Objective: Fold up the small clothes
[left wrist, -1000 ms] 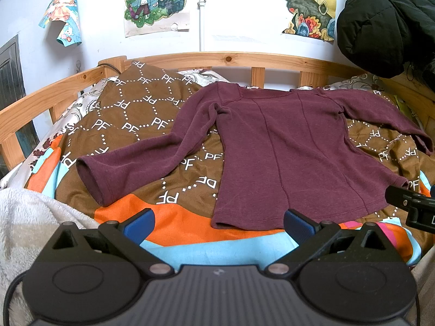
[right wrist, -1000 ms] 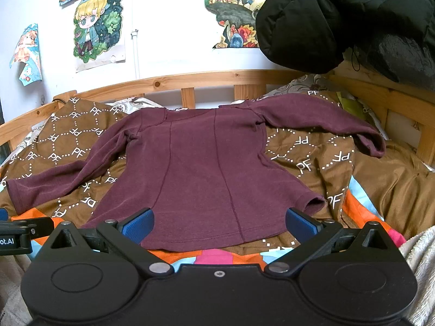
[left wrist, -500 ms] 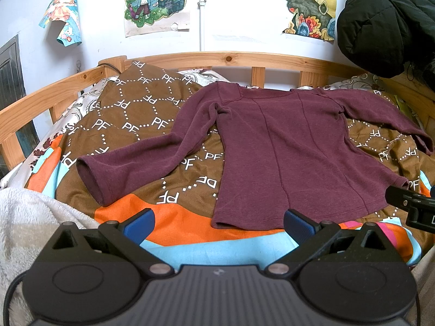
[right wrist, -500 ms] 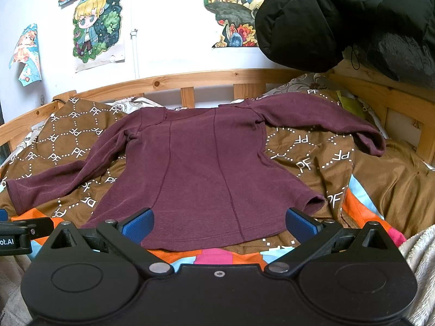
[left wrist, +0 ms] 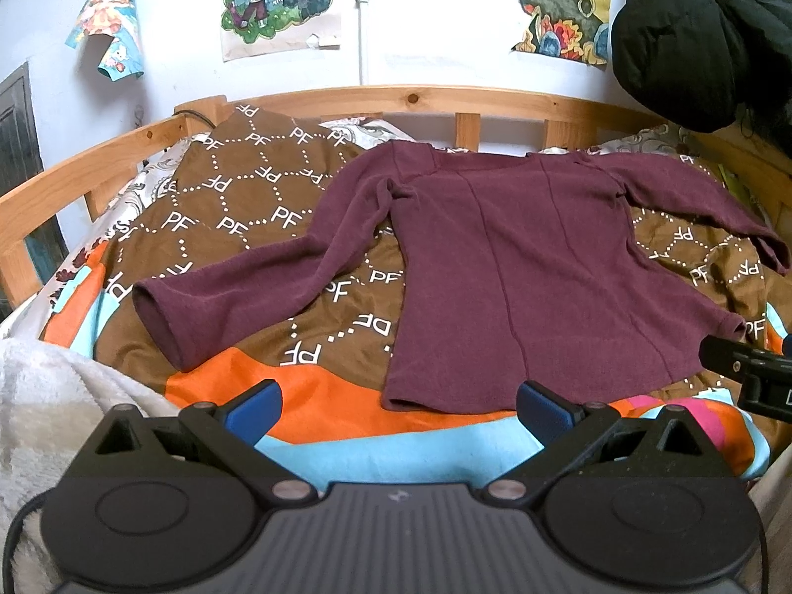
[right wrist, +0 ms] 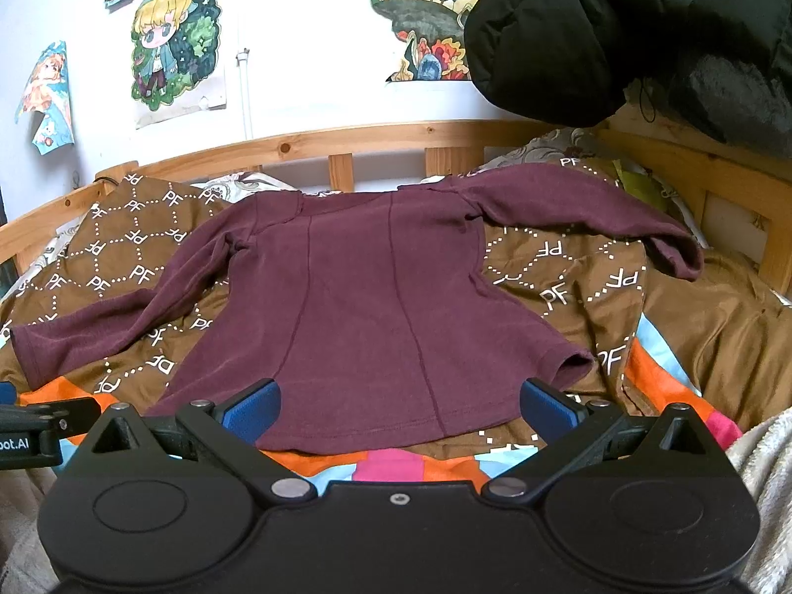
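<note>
A wooden-railed bed (left wrist: pixel 317 99) spread with a brown, orange and blue patterned quilt (left wrist: pixel 232 208) carries a maroon long-sleeved top (left wrist: pixel 519 267) laid flat at its centre, neckline toward the rail and poster-hung wall, hem toward the cameras; its long axis runs from the near edge of the bed to the far one, with both sleeves splayed out to either side (the right cuff droops over a fold of quilt). A black padded jacket (right wrist: pixel 633 34) hangs at upper right. The left gripper (left wrist: pixel 396 403) hovers just short of the hem's left corner, its blue-padded fingers (left wrist: pixel 252 403) spread wide and empty; the right gripper (right wrist: pixel 398 403) is likewise released over the hem. Nothing has shifted from half a second earlier.
</note>
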The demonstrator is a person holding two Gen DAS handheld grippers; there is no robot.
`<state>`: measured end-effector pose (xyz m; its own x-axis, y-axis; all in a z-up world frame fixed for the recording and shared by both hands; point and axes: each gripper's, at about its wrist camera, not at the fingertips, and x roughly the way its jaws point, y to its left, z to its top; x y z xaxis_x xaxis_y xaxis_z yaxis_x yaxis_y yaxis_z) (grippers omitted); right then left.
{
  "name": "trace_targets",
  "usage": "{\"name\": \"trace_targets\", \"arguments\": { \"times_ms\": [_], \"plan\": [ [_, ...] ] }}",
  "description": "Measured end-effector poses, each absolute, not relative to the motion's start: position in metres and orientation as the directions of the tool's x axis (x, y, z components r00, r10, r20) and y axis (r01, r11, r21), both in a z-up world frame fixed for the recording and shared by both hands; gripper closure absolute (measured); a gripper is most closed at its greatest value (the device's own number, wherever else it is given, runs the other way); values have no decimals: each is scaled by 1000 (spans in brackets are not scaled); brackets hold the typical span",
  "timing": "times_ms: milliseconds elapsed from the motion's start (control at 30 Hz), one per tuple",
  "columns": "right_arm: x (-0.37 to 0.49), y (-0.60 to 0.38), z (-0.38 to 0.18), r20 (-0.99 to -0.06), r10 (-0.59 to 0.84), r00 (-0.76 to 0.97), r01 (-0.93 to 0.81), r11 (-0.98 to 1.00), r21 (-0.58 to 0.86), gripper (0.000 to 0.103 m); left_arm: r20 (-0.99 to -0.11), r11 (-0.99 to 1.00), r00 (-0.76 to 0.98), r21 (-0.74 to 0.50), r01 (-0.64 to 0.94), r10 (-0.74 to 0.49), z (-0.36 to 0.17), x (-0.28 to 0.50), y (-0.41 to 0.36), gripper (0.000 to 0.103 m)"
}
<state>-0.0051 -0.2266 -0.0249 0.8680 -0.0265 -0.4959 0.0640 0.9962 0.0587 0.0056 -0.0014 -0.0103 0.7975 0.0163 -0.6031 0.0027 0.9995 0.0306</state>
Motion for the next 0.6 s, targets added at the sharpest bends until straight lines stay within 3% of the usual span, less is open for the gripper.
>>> {"name": "trace_targets", "arguments": {
  "times_ms": [233,433,600],
  "plan": [
    [-2,-230,-24,-510,5,860,57,993,105,0,-657,996,753,89,12,50,-11,25,-11,1],
    [15,-268,-8,-477,123,870,36,950,310,0,-679,980,733,128,151,-24,0,57,-22,1],
    [46,-310,11,-456,50,889,114,939,326,0,-660,967,748,143,210,-65,13,108,-37,1]
  ]
}}
